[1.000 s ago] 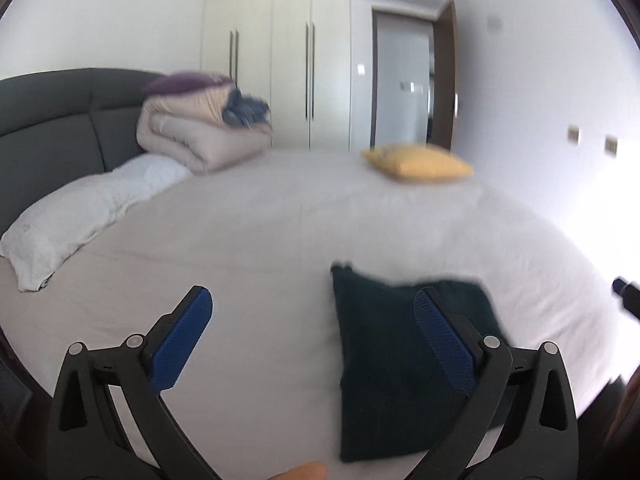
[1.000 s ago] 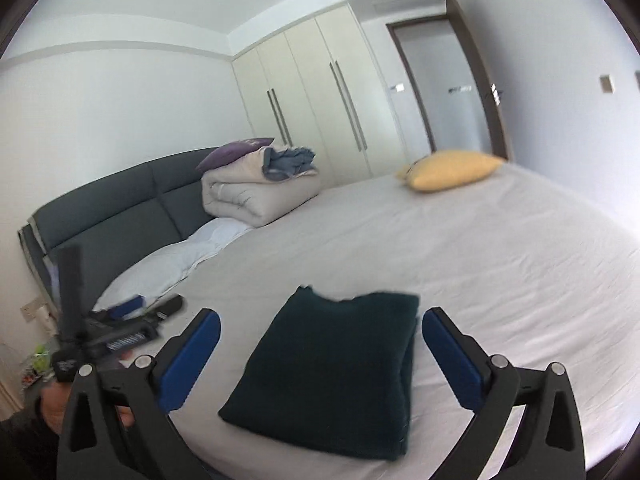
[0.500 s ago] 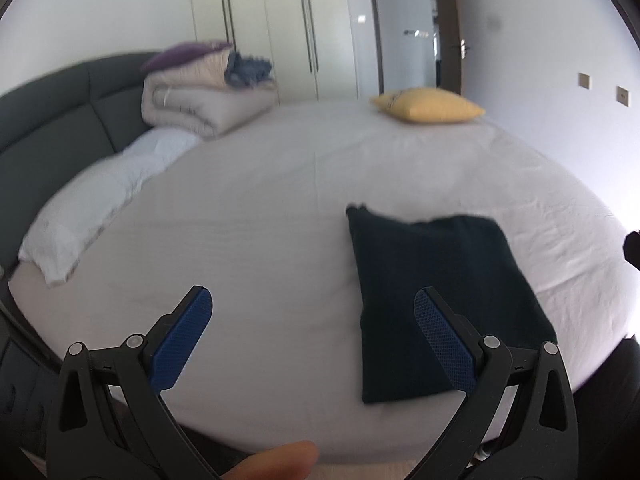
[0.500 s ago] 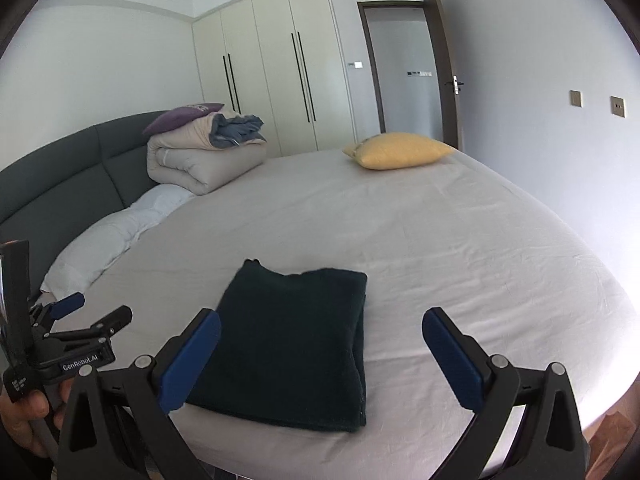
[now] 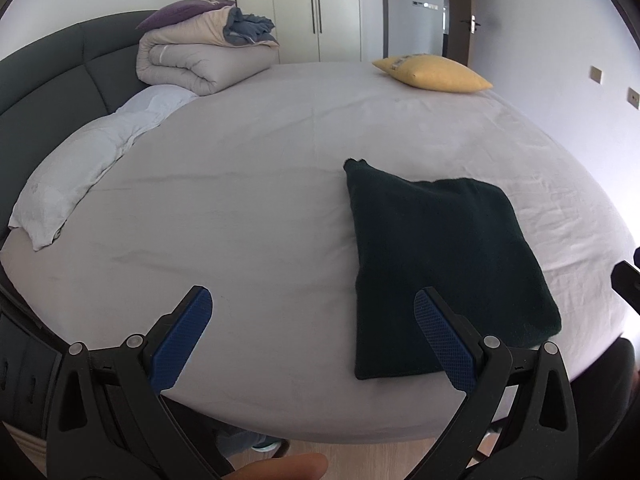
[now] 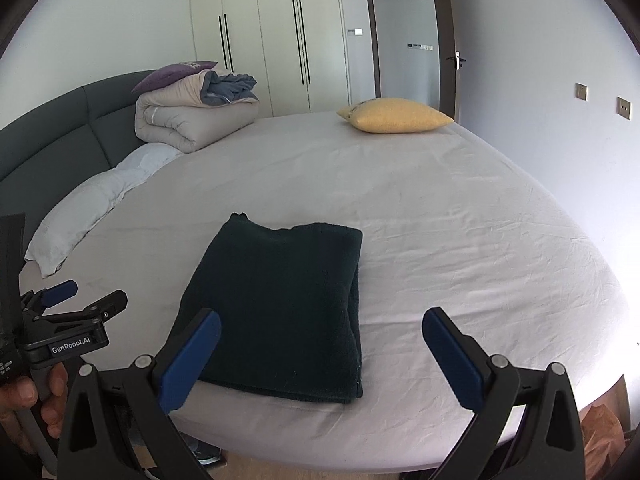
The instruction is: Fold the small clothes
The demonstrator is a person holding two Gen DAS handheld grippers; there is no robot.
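Observation:
A dark green garment (image 5: pixel 440 256) lies folded into a flat rectangle on the bed near its front edge; it also shows in the right wrist view (image 6: pixel 280 304). My left gripper (image 5: pixel 312 308) is open and empty, held above the front edge of the bed, to the left of the garment. My right gripper (image 6: pixel 320 328) is open and empty, held above the garment's near right edge. Neither touches the cloth. The left gripper also shows in the right wrist view (image 6: pixel 80 300), at the far left, held in a hand.
The bed sheet (image 5: pixel 248 184) is pale grey. A white pillow (image 5: pixel 80 172) and a rolled duvet pile (image 5: pixel 200 52) lie along the dark headboard (image 5: pixel 52 68). A yellow cushion (image 5: pixel 432 74) sits at the far side. Wardrobes and a door stand behind.
Both grippers have pulled back and up from the bed, so the folded garment and the bed's front edge now show more fully. The garment has not moved.

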